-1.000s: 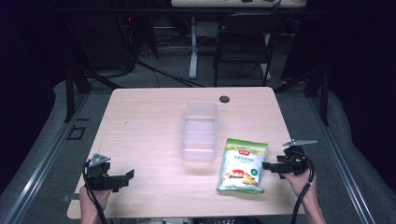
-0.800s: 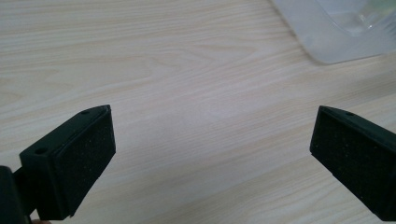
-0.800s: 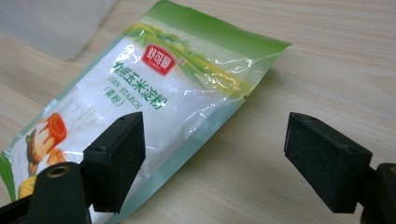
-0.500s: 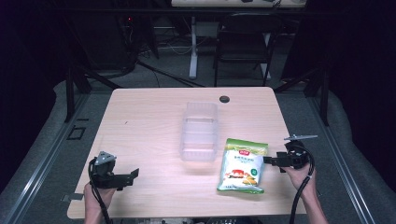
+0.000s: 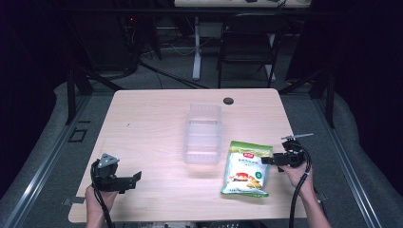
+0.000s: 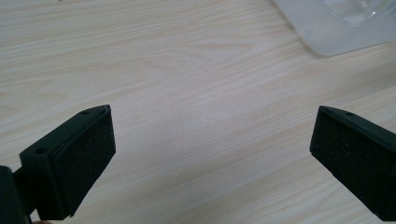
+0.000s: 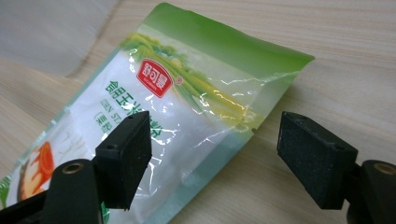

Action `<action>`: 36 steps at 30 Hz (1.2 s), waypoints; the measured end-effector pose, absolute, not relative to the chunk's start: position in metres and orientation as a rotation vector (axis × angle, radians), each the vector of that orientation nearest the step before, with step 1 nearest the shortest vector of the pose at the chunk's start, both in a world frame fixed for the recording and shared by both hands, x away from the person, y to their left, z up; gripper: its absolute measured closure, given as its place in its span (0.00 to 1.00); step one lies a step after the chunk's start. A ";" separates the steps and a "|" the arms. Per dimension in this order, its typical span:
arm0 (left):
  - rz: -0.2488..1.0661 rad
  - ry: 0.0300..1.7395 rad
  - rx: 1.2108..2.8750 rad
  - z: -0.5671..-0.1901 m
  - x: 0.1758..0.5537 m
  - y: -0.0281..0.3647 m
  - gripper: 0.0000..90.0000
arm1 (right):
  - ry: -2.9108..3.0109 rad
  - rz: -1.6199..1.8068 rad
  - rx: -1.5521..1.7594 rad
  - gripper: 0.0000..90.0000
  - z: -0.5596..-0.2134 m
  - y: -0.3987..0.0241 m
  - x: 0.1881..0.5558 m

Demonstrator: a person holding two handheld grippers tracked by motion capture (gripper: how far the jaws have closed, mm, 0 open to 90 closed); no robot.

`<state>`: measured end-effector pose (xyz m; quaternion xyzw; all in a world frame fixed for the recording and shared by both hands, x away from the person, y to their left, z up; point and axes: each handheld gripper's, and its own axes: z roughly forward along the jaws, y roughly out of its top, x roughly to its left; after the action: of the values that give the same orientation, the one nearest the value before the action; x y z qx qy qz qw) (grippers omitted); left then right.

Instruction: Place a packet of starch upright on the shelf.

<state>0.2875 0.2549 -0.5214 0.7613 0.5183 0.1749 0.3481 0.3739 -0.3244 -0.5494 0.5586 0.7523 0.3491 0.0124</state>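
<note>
Since the picture a second ago, the left gripper [image 5: 137, 177] has drifted a little to the right along the near edge of the pale wooden table [image 5: 142, 123], while the right gripper [image 5: 264, 160] has edged inward from the table's right side until its tips meet the upper right edge of the packet. Going from left to right: the left gripper hangs low over bare wood, its jaws set wide apart with nothing between them, and the left gripper view puts a corner of the clear, ribbed plastic container [image 6: 345, 23] well ahead of it. That container [image 5: 203, 134] stands empty in the middle of the table, its long side running away from the person. Just to its right, close to the near corner, lies the flat, glossy green-and-white food packet [image 5: 246, 168] with a red logo near the top. In the right gripper view the jaws are parted and straddle the packet's [image 7: 177, 112] sealed side edge, one pad above the printed face and the other over bare wood beside it; they are not yet closed on it. My reading is that the approach is about done and a pinch on that edge comes next, probably to carry the packet over to the container. The film looks slick and thin, so a shallow bite could slip off.
</note>
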 end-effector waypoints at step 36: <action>0.356 1.281 1.976 -0.522 0.296 0.248 0.00 | 2.264 1.164 1.851 0.51 -0.559 -0.326 0.386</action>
<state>0.2963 0.2485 -0.5218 0.7706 0.4993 0.1389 0.3709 0.3856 -0.3265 -0.5593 0.5881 0.7193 0.3698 -0.0027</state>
